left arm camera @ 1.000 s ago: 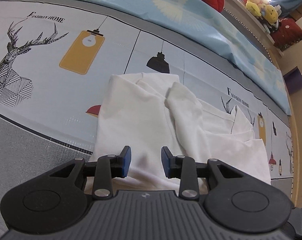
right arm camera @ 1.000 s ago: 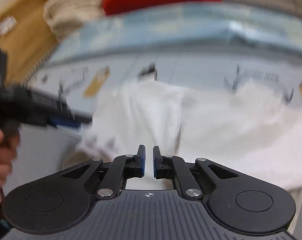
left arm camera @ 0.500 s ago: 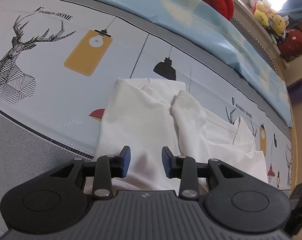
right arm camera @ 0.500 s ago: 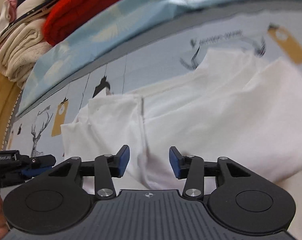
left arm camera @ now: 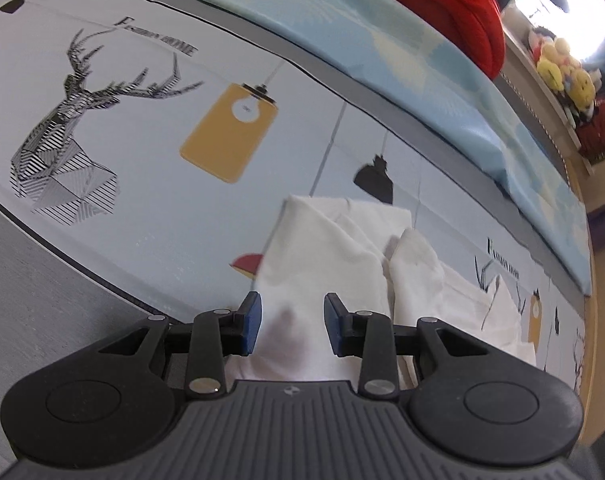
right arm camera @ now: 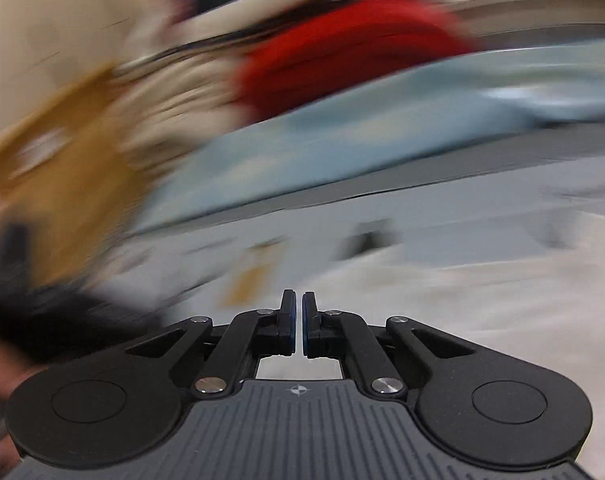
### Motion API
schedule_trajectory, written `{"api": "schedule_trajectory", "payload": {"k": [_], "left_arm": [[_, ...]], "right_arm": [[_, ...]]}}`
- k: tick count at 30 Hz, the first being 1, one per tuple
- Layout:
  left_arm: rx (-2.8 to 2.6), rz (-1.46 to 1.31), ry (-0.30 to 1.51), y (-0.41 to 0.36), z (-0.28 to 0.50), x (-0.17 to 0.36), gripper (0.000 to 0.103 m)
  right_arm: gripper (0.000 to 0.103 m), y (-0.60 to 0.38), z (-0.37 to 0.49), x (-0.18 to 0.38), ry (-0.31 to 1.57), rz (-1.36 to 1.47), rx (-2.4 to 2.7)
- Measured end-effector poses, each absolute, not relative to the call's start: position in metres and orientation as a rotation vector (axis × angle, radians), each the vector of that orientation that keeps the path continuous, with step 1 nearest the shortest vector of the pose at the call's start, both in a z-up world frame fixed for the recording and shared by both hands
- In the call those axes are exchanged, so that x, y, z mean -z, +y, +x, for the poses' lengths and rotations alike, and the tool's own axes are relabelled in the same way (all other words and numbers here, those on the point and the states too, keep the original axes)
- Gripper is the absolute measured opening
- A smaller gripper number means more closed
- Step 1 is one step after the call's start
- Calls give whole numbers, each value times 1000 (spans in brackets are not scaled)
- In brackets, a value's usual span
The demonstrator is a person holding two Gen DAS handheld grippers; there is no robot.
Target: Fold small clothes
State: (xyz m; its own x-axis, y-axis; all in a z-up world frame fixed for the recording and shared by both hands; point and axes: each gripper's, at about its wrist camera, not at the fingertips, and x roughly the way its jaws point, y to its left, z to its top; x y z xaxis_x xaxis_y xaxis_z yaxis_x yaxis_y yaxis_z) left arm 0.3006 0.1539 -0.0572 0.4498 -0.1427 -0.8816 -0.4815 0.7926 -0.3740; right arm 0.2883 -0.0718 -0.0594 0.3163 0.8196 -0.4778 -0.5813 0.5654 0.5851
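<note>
Printed bed sheet (left arm camera: pixel 150 208): pale, with deer and lamp motifs; the work surface.

White garment (left arm camera: pixel 322 264): lies rumpled on the sheet, partly folded, long axis running from the near left toward the far right; one folded flap (left arm camera: pixel 416 264) overlaps the body.

Left gripper (left arm camera: pixel 290 322): jaws apart, empty, straddling the garment's near edge, cloth directly between and ahead of the blue pads (left arm camera: pixel 251 322). The nearer tool, by the look of it.

Right gripper (right arm camera: pixel 297 322): jaws drawn almost together with a thin gap; whether cloth is pinched cannot be told, the view being heavily smeared. White fabric lies to its right.
</note>
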Motion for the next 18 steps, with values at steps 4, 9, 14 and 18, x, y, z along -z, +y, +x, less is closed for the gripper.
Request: {"api": "schedule_trajectory", "payload": {"k": [4,9,14,18], "left_arm": [[-234,-669,1102,159,299,55,38],[-220,-670,1094,152,298,50,38],[-232,-672,1105,154,295,53,38],[-248,-675,1093,161,296,51,38]], "right_arm": [[14,-74,276,68,843,137,-797],[51,-113,306,106,968,299,-416],[50,-116,319,137,1070,387,-338],[4,-100,314,121,978,371,-423]]}}
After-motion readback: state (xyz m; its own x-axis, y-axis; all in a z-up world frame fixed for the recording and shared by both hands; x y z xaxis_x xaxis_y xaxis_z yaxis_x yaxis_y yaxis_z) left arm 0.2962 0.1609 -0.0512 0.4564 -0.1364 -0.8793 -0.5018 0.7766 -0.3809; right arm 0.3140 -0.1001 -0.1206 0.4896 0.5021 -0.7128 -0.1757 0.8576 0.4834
